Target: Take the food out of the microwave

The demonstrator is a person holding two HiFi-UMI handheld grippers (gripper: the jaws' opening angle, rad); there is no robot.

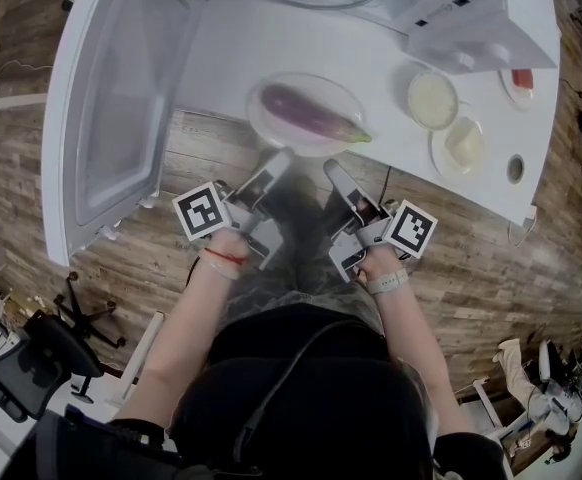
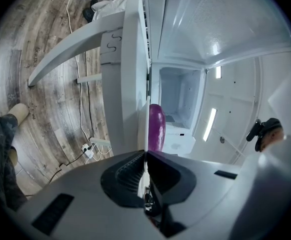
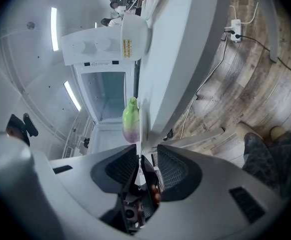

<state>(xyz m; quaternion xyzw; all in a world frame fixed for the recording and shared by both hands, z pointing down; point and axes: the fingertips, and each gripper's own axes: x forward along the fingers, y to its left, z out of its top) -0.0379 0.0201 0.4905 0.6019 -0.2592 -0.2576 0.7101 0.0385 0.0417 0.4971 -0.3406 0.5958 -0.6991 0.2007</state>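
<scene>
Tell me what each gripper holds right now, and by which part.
The left gripper grips the plate by its near rim, jaws closed on the edge. The right gripper holds nothing: its jaws stand apart around that rim.

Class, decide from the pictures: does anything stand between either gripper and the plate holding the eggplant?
Nothing visible does. The left gripper is shut on the near rim of the plate. The right gripper has its jaws open around that rim. The small dishes sit off to the right.
</scene>
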